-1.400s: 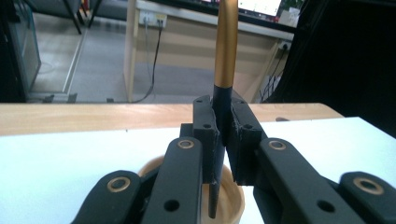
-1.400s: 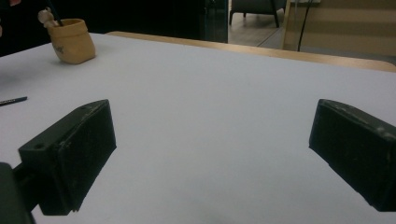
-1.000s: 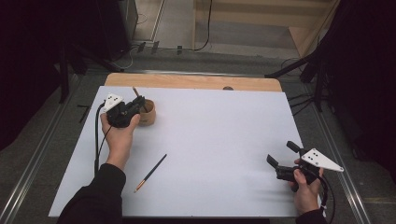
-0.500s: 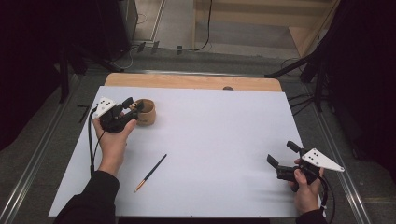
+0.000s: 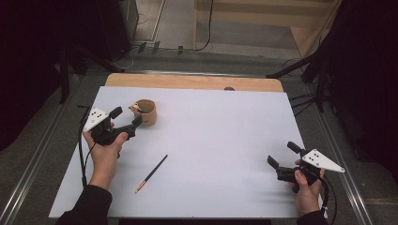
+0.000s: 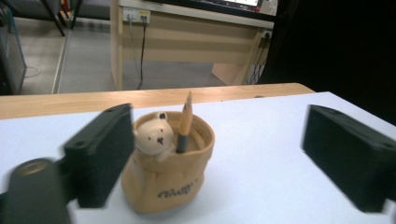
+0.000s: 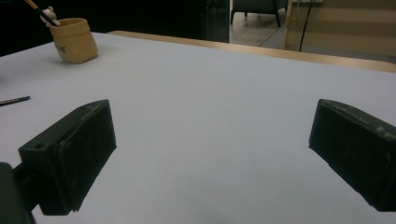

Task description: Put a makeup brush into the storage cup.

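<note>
While my left gripper (image 5: 126,118) stands just off the pen pot (image 5: 144,112) with its fingers (image 6: 100,154) spread wide and nothing between them (they have just been opening), I log the items as follows.

Item one: pen pot, tan, soft-looking, bear figure (image 6: 153,135) at its rim, upright on the white counter (image 5: 220,140) at about ten o'clock from centre. One pencil (image 6: 185,122) stands in it, leaning. I judge the pot light and easy to tip; its wall looks pliable, so squeezing it would dent it.

Item two: loose pencil (image 5: 151,174), flat on the counter at about seven o'clock, well apart from the pot. Thin, stiff, light, and by its round look prone to roll. Lying flush, it leaves little for the fingers to bite; I would take it across the shaft near the middle, fingers either side, coming straight down.

Item three: right gripper (image 5: 281,161), at about four o'clock near the counter's edge, fingers (image 7: 74,154) apart and empty.
</note>
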A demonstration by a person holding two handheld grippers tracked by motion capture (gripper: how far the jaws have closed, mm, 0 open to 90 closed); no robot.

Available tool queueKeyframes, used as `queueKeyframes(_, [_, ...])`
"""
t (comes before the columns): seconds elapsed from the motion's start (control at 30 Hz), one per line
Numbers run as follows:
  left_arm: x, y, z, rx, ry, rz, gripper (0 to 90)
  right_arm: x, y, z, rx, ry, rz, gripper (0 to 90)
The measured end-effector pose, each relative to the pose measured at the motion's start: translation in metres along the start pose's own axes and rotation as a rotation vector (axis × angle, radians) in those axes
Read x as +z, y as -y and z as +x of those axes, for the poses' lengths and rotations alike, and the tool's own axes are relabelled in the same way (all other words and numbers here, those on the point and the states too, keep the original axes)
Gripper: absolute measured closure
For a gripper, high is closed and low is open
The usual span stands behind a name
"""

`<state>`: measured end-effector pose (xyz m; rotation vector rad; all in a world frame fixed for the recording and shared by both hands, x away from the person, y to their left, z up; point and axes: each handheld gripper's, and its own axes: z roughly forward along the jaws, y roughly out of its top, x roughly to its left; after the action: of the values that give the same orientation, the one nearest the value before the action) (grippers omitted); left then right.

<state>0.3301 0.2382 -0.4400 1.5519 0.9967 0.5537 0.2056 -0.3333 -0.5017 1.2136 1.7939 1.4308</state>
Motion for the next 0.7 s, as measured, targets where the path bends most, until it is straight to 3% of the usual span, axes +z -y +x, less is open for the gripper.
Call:
queueKeyframes(0.2, [-0.014,0.007,-0.004,0.011,0.045,-0.016,0.0,0.000,0.000,0.000,-0.005,-0.001,0.002,0.9])
queueKeyframes(0.47, [-0.036,0.021,-0.009,0.037,0.056,-0.032,0.0,0.000,0.000,0.001,-0.010,-0.002,0.001,0.9])
queueKeyframes(0.63, [-0.052,0.030,-0.010,0.018,0.063,-0.025,0.0,-0.001,0.000,0.002,-0.009,-0.001,0.001,0.9])
queueKeyframes(0.7, [-0.059,0.031,-0.011,0.028,0.060,-0.027,0.0,-0.001,-0.001,0.003,-0.011,0.001,-0.002,0.9])
